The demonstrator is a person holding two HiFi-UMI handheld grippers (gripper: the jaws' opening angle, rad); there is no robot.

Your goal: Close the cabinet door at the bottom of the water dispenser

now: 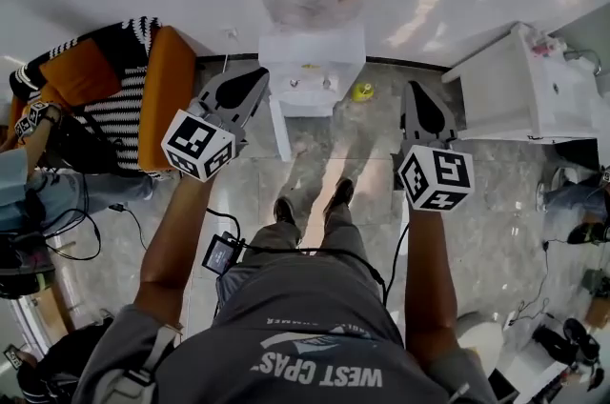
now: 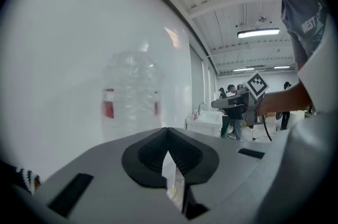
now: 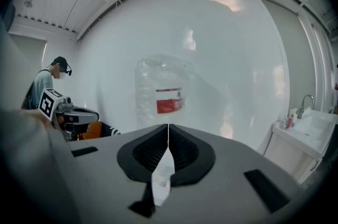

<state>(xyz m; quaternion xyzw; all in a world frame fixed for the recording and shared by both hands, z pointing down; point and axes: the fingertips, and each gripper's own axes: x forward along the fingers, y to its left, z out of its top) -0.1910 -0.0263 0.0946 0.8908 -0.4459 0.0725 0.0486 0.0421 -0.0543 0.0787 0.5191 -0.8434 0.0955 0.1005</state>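
Lab hall: strip lights (image 2: 259,33), sink (image 3: 310,127)

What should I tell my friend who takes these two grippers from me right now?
Left gripper: shut, holding nothing, up in the air facing the water dispenser.
Right gripper: shut, holding nothing, also raised and touching nothing.
Cabinet door: at the bottom of the dispenser, and it looks swung open toward the person's feet.
Done: nothing yet; the door is untouched.
Left: lower a gripper to the door and push it shut.
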